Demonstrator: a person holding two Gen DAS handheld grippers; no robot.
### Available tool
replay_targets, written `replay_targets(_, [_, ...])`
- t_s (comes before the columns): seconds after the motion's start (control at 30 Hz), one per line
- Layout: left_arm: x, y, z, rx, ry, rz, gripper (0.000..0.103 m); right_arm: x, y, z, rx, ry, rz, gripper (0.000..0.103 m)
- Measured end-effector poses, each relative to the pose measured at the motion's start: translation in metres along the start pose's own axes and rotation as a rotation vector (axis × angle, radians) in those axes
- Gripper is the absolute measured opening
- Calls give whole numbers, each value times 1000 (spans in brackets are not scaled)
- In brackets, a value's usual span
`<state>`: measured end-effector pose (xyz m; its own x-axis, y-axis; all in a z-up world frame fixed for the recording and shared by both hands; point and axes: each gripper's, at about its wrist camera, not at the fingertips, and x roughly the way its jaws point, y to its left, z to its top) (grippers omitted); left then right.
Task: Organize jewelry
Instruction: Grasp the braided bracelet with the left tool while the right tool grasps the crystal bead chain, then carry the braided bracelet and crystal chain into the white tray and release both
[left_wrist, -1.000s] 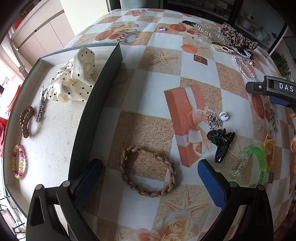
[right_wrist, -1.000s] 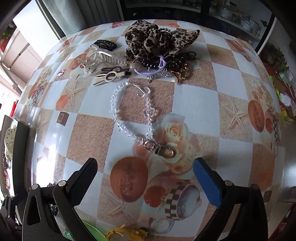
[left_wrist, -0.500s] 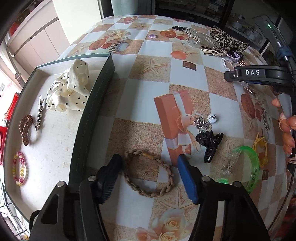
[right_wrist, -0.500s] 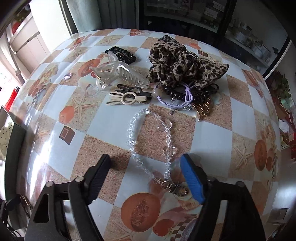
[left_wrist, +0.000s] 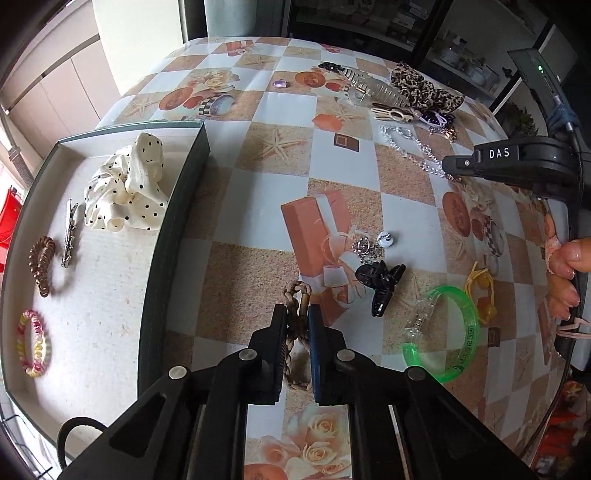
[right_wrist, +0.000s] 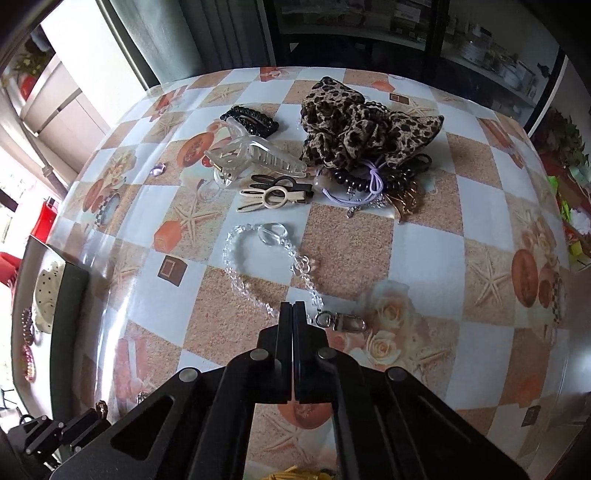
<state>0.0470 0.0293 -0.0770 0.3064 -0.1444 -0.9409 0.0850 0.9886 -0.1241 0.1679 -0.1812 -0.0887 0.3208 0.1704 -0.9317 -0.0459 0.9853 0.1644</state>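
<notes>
The braided bracelet (left_wrist: 297, 295) was squeezed flat between the two fingers of the left gripper (left_wrist: 297, 314). A second before, it had lain in a round loop on the table (left_wrist: 332, 155) and those fingers had stood wide apart on each side of it. Now they had closed in and pinched the rope, so only its knotted end stuck out in front. It looked as if it had not yet been lifted off the table, but that was hard to tell.

The clear bead chain (right_wrist: 258, 266) lay near the right gripper (right_wrist: 293, 314), with its silver clasp (right_wrist: 341, 323) just beside the tips. This gripper had been wide open a second before too. Now its fingers were pressed together. The chain's near end ran right up to the tips, and I could not tell if a bead was caught there or if they had closed on nothing.

So both tools had just made their grab. My guess was that the braided bracelet would go next into the green tray (left_wrist: 173, 229) on the left, where the spotted scrunchie (left_wrist: 125, 184), a brown coil tie (left_wrist: 42, 266) and a pink and yellow band (left_wrist: 33, 343) already lay. Plenty stayed out on the table, like the black claw clip (left_wrist: 380, 284) and the green bangle (left_wrist: 450, 332).
</notes>
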Motion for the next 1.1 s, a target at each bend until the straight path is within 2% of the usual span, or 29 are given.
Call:
replay_targets(0.2, [-12,0,2,12,-21,-17,14,-12,-8,-10,53,2,51,0])
replay_targets(0.37, [-16,1,2,16,-24,-16,14,4,-12,0,81,38,54,4])
replay_targets(0.4, [-16,1,2,15,-25,-16,14,6,-9,1,63,37,38,10])
replay_targets(0.43, [-16,1,2,12,-26,-16,14,8,-6,3,44,33,27,25])
replay_targets(0.47, [-17,2,1,10,-26,-17,14,8,-1,4,21,23,15,36])
replay_targets(0.5, [-17,2,1,8,-27,-16,14,7,4,5,-10,4,4,53])
replay_targets(0.53, [-17,2,2,7,-26,-16,14,8,8,7,-37,-5,3,54])
replay_targets(0.7, [-16,3,2,4,-27,-12,14,20,35,18,-153,5,12,54])
replay_targets(0.87, [-18,4,4,1,-31,-12,14,36,57,25,-219,24,-12,44])
replay_targets(0.9, [-18,5,3,-1,-31,-13,14,37,61,25,-240,17,-38,41])
replay_targets(0.97, [-19,6,3,-6,-32,-14,14,37,66,25,-262,19,-55,27])
replay_targets(1.0, [-19,7,3,-8,-32,-14,14,37,66,25,-260,25,-58,5])
replay_targets(1.1, [-23,8,2,-11,-37,-17,14,33,60,24,-216,24,-52,6])
